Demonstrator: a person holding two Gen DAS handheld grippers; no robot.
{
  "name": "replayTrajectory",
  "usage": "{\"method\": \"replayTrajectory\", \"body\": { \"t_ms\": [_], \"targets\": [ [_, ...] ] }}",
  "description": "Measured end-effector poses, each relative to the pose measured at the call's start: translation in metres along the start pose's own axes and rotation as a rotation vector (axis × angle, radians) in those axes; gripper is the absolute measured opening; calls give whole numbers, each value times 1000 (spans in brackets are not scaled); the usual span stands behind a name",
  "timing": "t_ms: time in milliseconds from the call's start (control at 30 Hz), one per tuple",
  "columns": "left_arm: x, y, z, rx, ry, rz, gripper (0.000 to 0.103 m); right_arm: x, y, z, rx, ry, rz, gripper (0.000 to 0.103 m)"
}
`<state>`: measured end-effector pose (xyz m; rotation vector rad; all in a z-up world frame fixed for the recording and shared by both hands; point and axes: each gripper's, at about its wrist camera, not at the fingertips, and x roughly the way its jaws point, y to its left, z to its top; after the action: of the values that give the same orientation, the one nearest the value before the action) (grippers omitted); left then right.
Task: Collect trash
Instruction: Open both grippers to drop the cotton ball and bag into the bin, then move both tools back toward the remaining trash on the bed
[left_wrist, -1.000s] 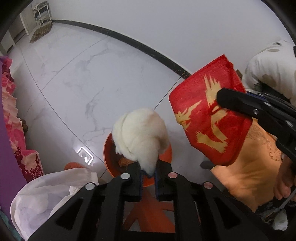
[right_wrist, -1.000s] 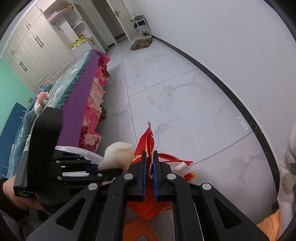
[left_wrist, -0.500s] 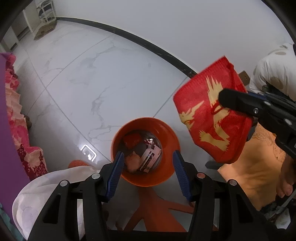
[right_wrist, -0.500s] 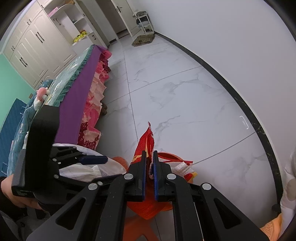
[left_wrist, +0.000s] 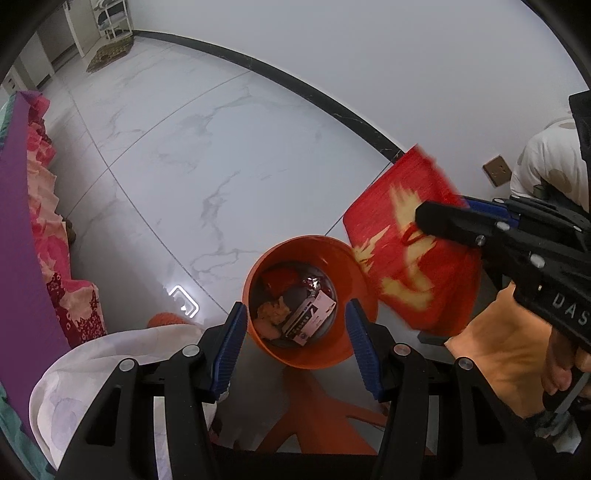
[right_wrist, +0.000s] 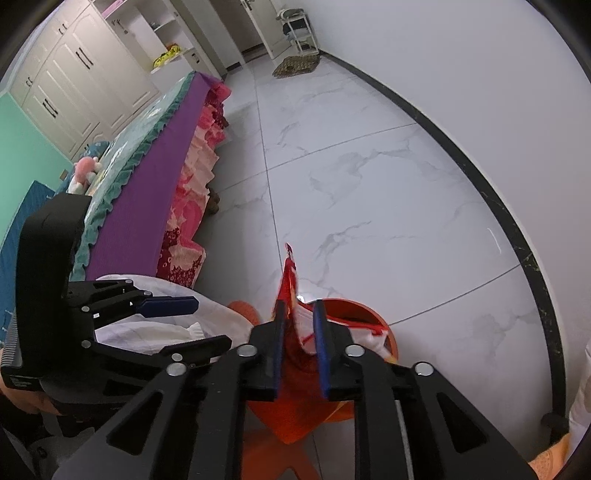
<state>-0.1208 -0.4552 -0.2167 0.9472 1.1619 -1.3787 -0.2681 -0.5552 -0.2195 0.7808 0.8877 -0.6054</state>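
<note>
Your left tool (left_wrist: 295, 347) hangs wide and empty above the orange bin (left_wrist: 310, 354), where the trash lies. Your right tool (right_wrist: 299, 345) has just been opening; the red bag (left_wrist: 410, 258) sits between its parted jaws beside the bin's rim

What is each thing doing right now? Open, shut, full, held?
Left gripper: open, empty, above the bin.
Right gripper: jaws just been opening, red bag between them.
Red bag: hanging beside the bin, blurred.
Orange bin: upright, uncovered, trash inside.
</note>
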Motion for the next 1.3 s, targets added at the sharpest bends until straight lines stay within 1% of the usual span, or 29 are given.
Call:
{"method": "replayTrajectory", "body": {
  "t_ms": [33, 167, 467, 633, 667, 700, 767, 800, 833, 867, 900, 967, 1033, 1133, 1233, 1300],
  "targets": [
    [0, 1, 0, -4, 0, 0, 57, 1, 1, 0, -2, 3, 0, 19],
    [-1, 4, -1, -10, 0, -1, 57, 2, 4, 1, -4, 8, -4, 26],
    [-3, 5, -3, -11, -8, -4, 57, 1, 10, 1, 1, 4, -11, 27],
    [-13, 7, -6, -24, -33, -4, 57, -8, 14, 5, -3, -14, 9, 27],
    [-17, 7, -6, -27, -43, -2, 57, -10, 15, 6, -4, -19, 12, 29],
    [-22, 7, -7, -28, -58, 4, 57, -14, 18, 7, -7, -29, 14, 37],
    [-32, 8, -8, -28, -87, 26, 57, -24, 23, 9, -11, -59, 25, 43],
    [-39, 10, -9, -30, -104, 39, 58, -28, 26, 10, -15, -67, 31, 43],
    [-46, 11, -11, -33, -124, 52, 70, -32, 30, 12, -25, -76, 37, 44],
    [-54, 12, -12, -39, -147, 66, 75, -36, 35, 13, -32, -83, 42, 46],
    [-63, 14, -15, -45, -179, 81, 78, -39, 39, 14, -37, -91, 48, 50],
    [-78, 15, -19, -45, -218, 107, 78, -47, 51, 17, -57, -108, 64, 55],
    [-92, 19, -24, -58, -251, 139, 78, -52, 64, 20, -83, -117, 83, 56],
    [-113, 29, -35, -106, -298, 168, 78, -58, 83, 24, -123, -125, 115, 58],
    [-134, 40, -50, -160, -344, 198, 78, -64, 110, 29, -176, -139, 150, 66],
    [-149, 48, -62, -198, -378, 222, 78, -67, 128, 30, -214, -142, 176, 66]
  ]
}}
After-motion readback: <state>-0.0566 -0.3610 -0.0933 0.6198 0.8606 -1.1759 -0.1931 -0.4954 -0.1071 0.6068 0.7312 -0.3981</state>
